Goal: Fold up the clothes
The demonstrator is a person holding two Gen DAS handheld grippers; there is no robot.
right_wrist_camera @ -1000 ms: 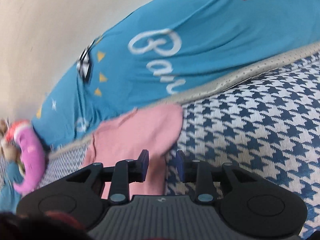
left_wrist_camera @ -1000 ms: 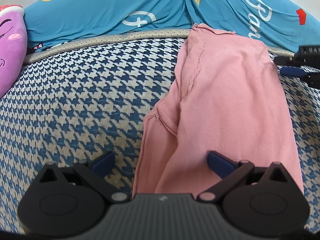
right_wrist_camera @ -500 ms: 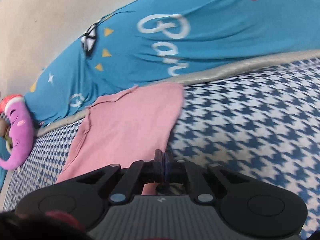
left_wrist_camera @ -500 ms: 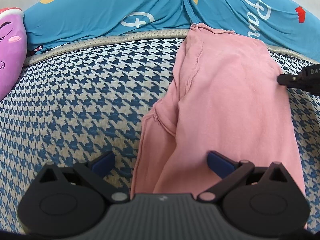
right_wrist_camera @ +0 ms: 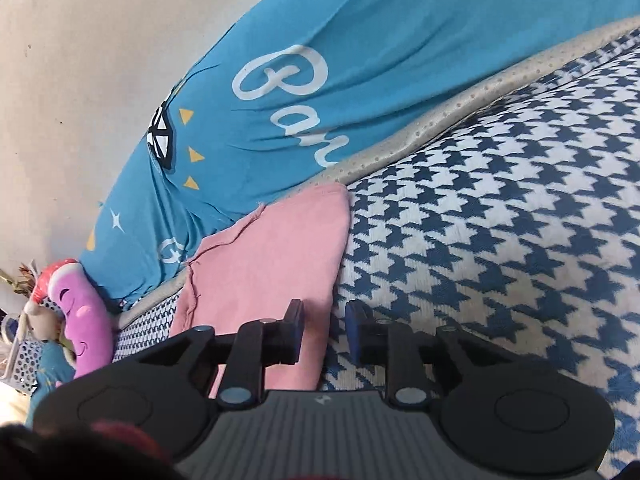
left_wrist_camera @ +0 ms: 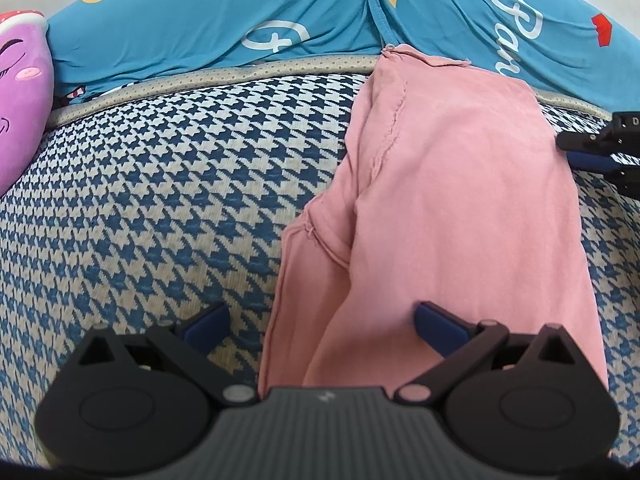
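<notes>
A pink garment [left_wrist_camera: 460,200] lies folded lengthwise on the blue-and-white houndstooth cover [left_wrist_camera: 160,200], its far end touching the blue pillows. My left gripper [left_wrist_camera: 322,320] stands wide open over the garment's near end, its right pad above the cloth and its left pad above the cover. In the right wrist view the pink garment [right_wrist_camera: 280,248] runs up the left side. My right gripper [right_wrist_camera: 325,320] is at its right edge. The jaws are opening a little, with the cloth's edge between them and the pads not pressing. The right gripper [left_wrist_camera: 600,148] also shows at the left wrist view's right border.
Blue printed pillows [left_wrist_camera: 240,20] line the far side behind a beige piped edge [left_wrist_camera: 240,76]. A purple plush toy [left_wrist_camera: 20,100] lies at the far left. A plain wall [right_wrist_camera: 100,60] rises behind the pillows. The houndstooth cover [right_wrist_camera: 500,240] spreads wide to the right.
The right gripper's jaws came together at the garment's right edge half a second ago and have parted again. It has rolled and dipped slightly. The left gripper and garment have stayed put.
</notes>
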